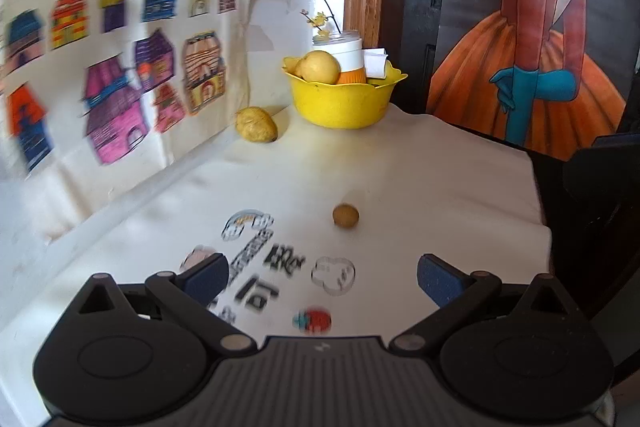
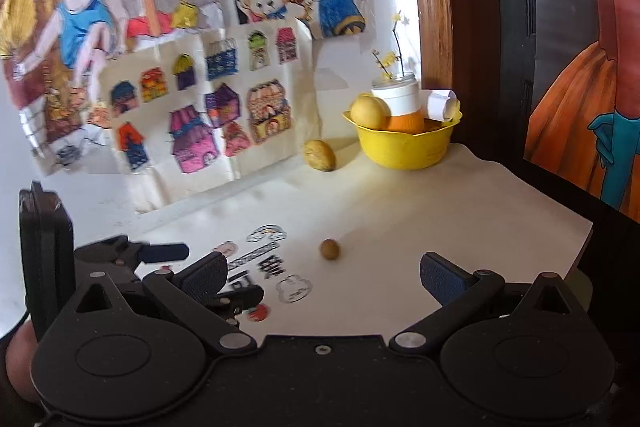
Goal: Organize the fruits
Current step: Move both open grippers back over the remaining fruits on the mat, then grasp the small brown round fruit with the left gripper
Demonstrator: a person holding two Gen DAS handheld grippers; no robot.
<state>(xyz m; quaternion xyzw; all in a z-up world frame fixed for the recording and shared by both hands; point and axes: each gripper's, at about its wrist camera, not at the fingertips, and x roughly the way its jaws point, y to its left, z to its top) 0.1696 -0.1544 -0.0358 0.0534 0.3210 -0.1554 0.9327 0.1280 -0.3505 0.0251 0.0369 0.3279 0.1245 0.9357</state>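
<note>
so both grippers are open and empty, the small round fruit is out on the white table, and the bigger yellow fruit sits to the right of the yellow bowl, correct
Not quite. The bigger yellow fruit lies to the left of the yellow bowl, by the wall; both wrist views show it. The rest holds: the left gripper and right gripper are open and empty, and the small round fruit sits out on the white table.

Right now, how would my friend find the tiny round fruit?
Start at the yellow bowl at the back of the white table. Come forward to the stickers. The tiny fruit sits alone just past them, far smaller and rounder than the lumpy yellow fruit beside the bowl.
</note>
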